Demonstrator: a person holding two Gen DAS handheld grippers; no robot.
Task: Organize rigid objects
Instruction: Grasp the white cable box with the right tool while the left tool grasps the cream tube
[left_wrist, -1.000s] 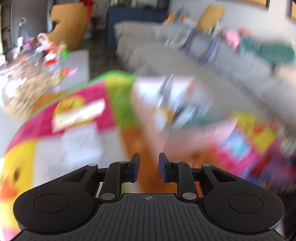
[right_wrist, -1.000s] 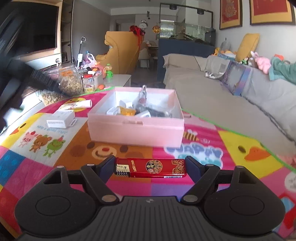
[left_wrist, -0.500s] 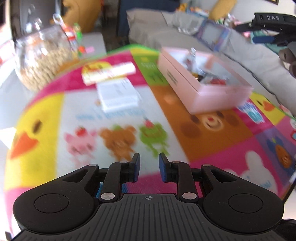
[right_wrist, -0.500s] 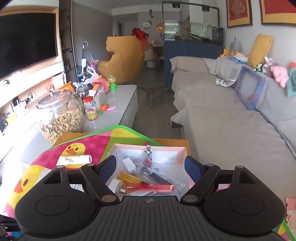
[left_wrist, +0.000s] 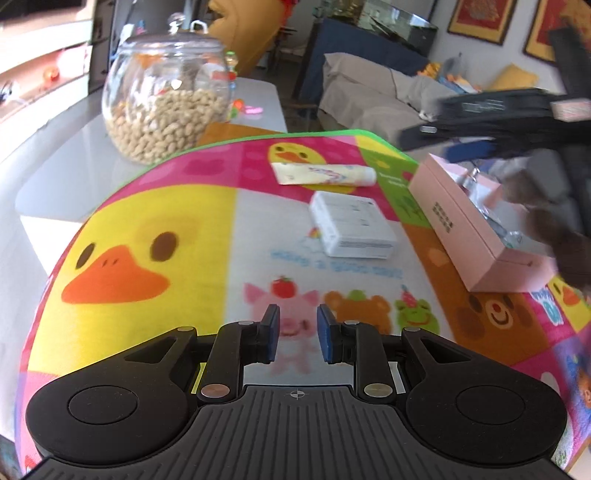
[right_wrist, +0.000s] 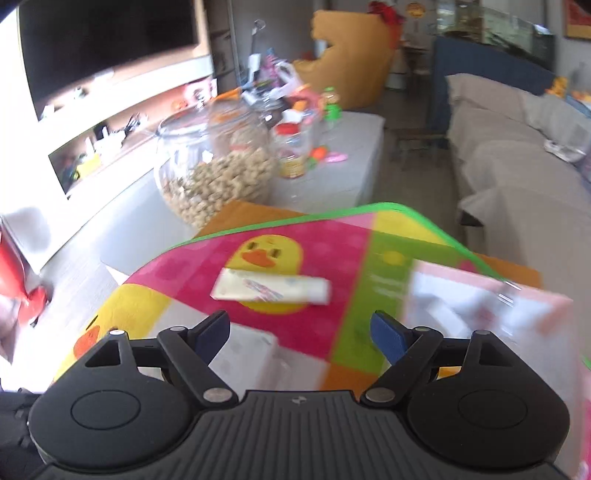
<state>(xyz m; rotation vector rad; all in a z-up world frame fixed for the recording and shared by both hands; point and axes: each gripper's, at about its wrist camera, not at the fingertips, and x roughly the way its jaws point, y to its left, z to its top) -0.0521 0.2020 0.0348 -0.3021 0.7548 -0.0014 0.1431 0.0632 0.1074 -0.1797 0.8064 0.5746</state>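
We're between picks: right tongs (right_wrist: 299, 334) spread and empty, left tongs (left_wrist: 297, 338) slightly apart, empty. Next, the tube (right_wrist: 271, 287) beside the pink box (left_wrist: 476, 236) needs grabbing.

Left gripper (left_wrist: 297, 338) narrowly parted (empty), right gripper (right_wrist: 300, 336) wide.

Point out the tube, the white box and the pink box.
tube (left_wrist: 323, 174), left wrist view, middle of its body
white box (left_wrist: 352, 229), left wrist view, top face
pink box (left_wrist: 458, 221), left wrist view, near side wall
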